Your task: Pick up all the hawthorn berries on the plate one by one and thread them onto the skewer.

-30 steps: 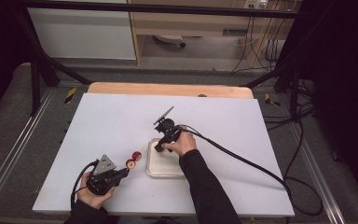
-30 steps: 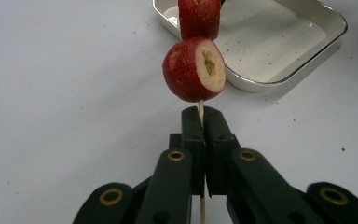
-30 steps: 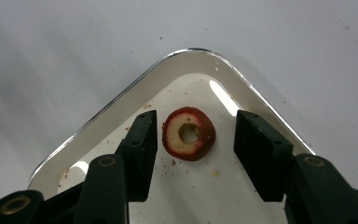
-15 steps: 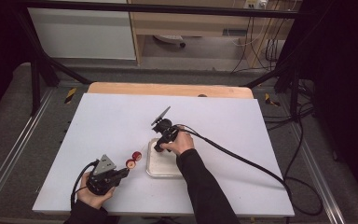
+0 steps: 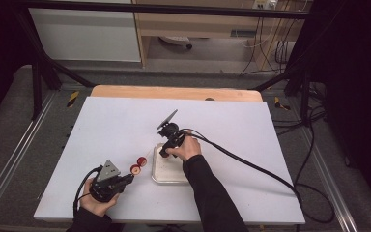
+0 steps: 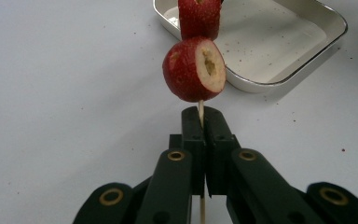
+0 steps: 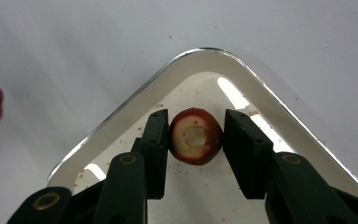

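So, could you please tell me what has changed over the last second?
The right claw has just been closing around the cored red fruit in the white tray; the left pad touches it, a small gap remains at the right pad. The left claw stays shut on the skewer with its two fruits. Neither hand moved.

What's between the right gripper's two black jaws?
In the right gripper view, a cored red fruit piece sits between them, over the white metal tray.

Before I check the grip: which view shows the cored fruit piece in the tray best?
The right gripper view: the fruit piece sits between the right gripper jaws, hollow core showing. The high view has hand and gripper above its spot in the tray.
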